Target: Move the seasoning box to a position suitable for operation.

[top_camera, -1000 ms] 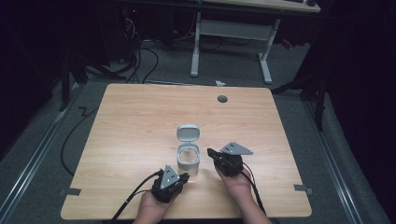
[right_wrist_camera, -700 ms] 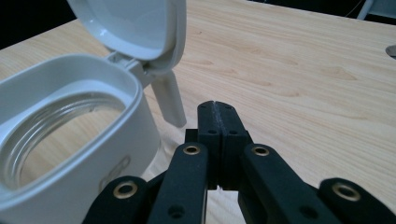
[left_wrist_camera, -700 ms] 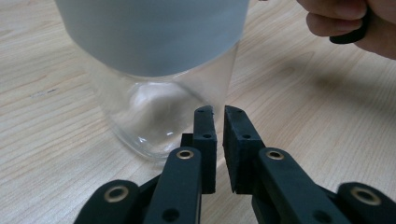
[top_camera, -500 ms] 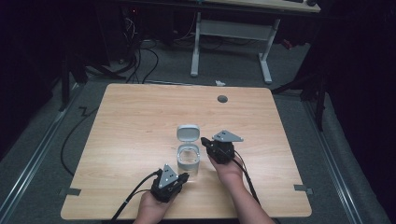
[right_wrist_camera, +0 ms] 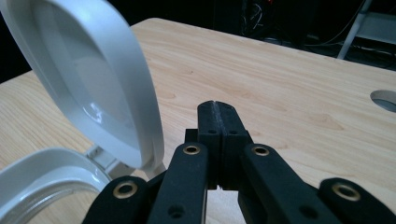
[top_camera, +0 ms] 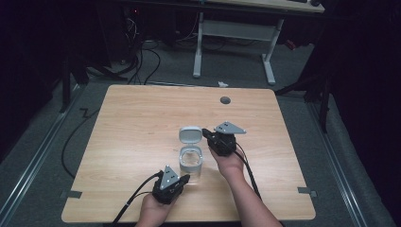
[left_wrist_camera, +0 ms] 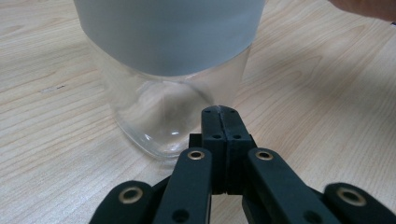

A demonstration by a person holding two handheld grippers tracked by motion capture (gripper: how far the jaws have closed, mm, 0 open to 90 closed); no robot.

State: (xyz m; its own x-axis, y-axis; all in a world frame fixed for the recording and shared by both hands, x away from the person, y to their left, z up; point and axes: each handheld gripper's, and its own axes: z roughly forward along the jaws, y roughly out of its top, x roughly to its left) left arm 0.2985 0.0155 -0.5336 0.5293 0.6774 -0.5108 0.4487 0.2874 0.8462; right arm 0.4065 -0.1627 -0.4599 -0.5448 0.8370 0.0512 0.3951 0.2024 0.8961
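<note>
Moved up beside jar (top_camera: 191,161) lid (top_camera: 190,134): right gripper (top_camera: 208,134), jaws together, likely to nudge it. Mid-tabletop (top_camera: 132,127) stands jar; left gripper (top_camera: 185,178) bracing base, jaws together.

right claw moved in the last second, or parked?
Yes. In the high view the right claw has gone up the table, away from the person: from beside the clear jar to level with its open lid, jaws shut.
</note>
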